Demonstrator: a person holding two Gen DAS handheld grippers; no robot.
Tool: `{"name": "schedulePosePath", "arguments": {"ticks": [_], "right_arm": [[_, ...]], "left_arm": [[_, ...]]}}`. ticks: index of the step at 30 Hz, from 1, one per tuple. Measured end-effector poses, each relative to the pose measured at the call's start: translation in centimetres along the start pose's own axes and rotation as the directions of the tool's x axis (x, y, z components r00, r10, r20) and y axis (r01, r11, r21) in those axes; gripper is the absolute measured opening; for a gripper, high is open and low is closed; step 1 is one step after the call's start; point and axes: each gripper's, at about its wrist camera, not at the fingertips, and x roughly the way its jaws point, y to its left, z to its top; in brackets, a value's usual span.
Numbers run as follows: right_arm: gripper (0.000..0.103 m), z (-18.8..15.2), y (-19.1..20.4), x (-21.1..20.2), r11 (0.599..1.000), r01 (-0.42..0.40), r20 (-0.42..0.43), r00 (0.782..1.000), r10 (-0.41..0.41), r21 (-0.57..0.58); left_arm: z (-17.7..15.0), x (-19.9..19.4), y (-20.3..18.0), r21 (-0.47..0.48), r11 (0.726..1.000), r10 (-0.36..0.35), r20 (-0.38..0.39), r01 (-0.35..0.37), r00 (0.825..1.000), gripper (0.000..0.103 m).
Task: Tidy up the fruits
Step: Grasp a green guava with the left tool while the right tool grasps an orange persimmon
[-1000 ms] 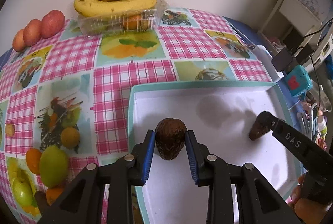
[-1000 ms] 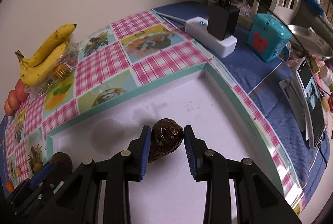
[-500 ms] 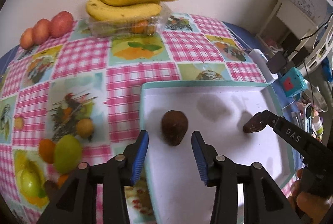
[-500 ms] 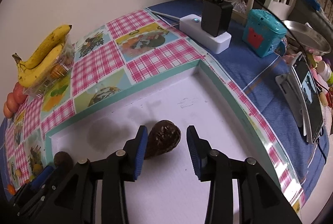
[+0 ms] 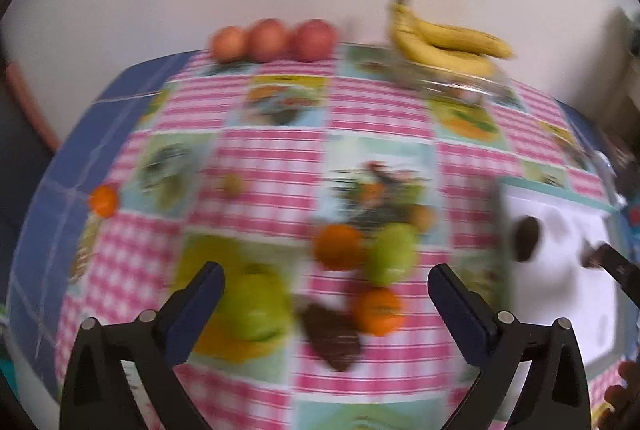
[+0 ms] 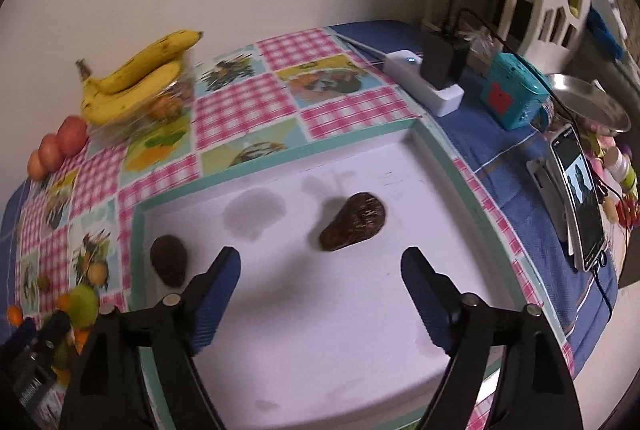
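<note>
Two dark brown avocados lie on the white tray (image 6: 360, 330): one (image 6: 354, 221) in the middle, one (image 6: 169, 259) by the tray's left rim. My right gripper (image 6: 320, 294) is open and empty just short of the middle one. My left gripper (image 5: 326, 304) is open and empty above the checked cloth, in a blurred view. Between its fingers lie another dark avocado (image 5: 332, 336), two oranges (image 5: 338, 246) (image 5: 378, 310) and a green fruit (image 5: 390, 252). The tray (image 5: 560, 270) is at that view's right, with one avocado (image 5: 526, 238) on it.
Bananas (image 6: 136, 78) rest on a clear box at the back, three red apples (image 5: 272, 40) beside them. A small orange (image 5: 103, 200) lies at the far left. A power strip (image 6: 424, 82), a teal box (image 6: 514, 96) and a phone (image 6: 576, 190) stand right of the tray.
Both grippers opened wide and drew back, leaving the avocados on the tray. The left gripper swung left over the loose fruit on the cloth.
</note>
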Motion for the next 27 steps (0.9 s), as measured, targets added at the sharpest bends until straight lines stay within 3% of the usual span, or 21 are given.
{"name": "schedulePosePath", "arguments": {"ticks": [3, 11, 15, 19, 23, 27], "right_arm": [[0.097, -0.8, 1.3, -0.3, 1.0, -0.012, 0.014, 1.0, 0.012, -0.026], [0.097, -3.8, 7.4, -0.4, 0.982, -0.088, -0.023, 0.996, 0.086, -0.168], [0.097, -4.9, 11.3, -1.4, 0.955, -0.189, -0.035, 0.982, 0.186, -0.229], [0.097, -5.9, 15.2, -2.1, 0.905, -0.328, -0.069, 0.944, 0.322, -0.27], [0.097, -6.6, 18.1, -2.2, 0.878, -0.37, -0.091, 0.929, 0.36, -0.305], [0.097, -6.6, 18.8, -1.9, 0.877, -0.382, -0.1, 0.924, 0.369, -0.291]], "left_arm": [[-0.2, 0.1, 3.6, -0.068, 0.996, 0.066, -0.004, -0.066, 0.998, 0.103], [-0.3, -0.2, 11.6, -0.204, 0.965, 0.161, -0.03, -0.164, 0.986, 0.103], [0.1, -0.5, 14.5, -0.277, 0.948, 0.155, -0.027, -0.156, 0.988, 0.103], [0.6, -1.1, 17.1, -0.338, 0.93, 0.158, 0.002, -0.148, 0.987, 0.103], [0.7, -1.7, 19.0, -0.391, 0.913, 0.142, 0.04, -0.115, 0.989, 0.103], [1.0, -1.8, 19.0, -0.402, 0.913, 0.109, 0.062, -0.075, 0.992, 0.103]]}}
